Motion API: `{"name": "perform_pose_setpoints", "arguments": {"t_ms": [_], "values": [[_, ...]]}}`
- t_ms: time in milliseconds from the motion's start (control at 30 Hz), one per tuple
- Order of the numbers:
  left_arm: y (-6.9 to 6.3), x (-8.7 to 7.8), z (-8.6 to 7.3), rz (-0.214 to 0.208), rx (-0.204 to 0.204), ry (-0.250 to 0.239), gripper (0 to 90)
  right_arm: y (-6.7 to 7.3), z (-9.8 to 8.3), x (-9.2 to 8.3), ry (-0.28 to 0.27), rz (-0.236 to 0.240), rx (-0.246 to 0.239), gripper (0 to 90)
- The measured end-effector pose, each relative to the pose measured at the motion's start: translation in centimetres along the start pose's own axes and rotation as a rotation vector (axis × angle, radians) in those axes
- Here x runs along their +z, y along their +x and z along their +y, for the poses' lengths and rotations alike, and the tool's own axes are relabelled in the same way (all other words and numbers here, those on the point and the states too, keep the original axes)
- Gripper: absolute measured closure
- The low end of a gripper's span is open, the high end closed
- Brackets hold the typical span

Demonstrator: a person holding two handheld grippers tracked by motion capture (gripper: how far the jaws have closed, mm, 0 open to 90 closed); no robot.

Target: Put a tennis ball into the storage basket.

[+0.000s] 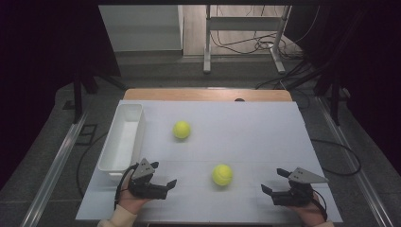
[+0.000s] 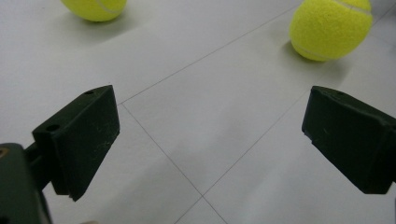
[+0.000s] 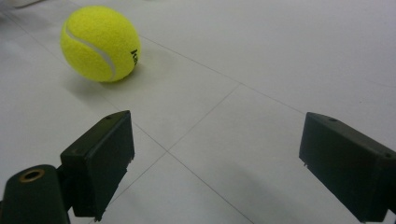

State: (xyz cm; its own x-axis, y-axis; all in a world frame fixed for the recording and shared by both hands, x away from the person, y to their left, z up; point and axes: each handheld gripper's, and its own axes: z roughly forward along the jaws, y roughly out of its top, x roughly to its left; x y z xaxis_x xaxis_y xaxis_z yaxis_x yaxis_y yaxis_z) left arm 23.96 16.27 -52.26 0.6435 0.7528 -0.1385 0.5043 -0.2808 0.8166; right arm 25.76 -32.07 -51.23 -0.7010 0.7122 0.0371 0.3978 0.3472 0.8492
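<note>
Near ball [image 1: 222,174]: lettering visible in right gripper view; bin [image 1: 124,137] from above. Both grippers [image 1: 163,175] [image 1: 275,182] spread, empty. White table [image 1: 255,137].

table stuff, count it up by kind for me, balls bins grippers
tennis balls: 2, near ball and far ball
white bin: 1
grippers: 2, left gripper and right gripper, both open and empty
total: 5

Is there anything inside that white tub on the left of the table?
The white tub looks empty: its bare white floor shows in the high view, with both tennis balls out on the table. The near wall hides a strip of its floor.
</note>
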Motion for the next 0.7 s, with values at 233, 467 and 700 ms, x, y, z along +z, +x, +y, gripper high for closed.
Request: {"name": "perform_pose_setpoints", "arguments": {"t_ms": [233, 467, 700], "values": [[0.10, 0.10, 0.05, -0.006, -0.016, -0.003, 5.0, -0.09, -0.08, 0.19, 0.011, 0.006, 0.004, 10.9], [-0.12, 0.22, 0.07, -0.008, -0.010, 0.002, 5.0, -0.03, -0.08, -0.03, -0.003, 0.019, -0.004, 11.4], [-0.48, 0.17, -0.11, -0.007, -0.008, 0.006, 5.1, 0.02, 0.21, 0.37, -0.001, 0.031, -0.010, 11.6]]}}
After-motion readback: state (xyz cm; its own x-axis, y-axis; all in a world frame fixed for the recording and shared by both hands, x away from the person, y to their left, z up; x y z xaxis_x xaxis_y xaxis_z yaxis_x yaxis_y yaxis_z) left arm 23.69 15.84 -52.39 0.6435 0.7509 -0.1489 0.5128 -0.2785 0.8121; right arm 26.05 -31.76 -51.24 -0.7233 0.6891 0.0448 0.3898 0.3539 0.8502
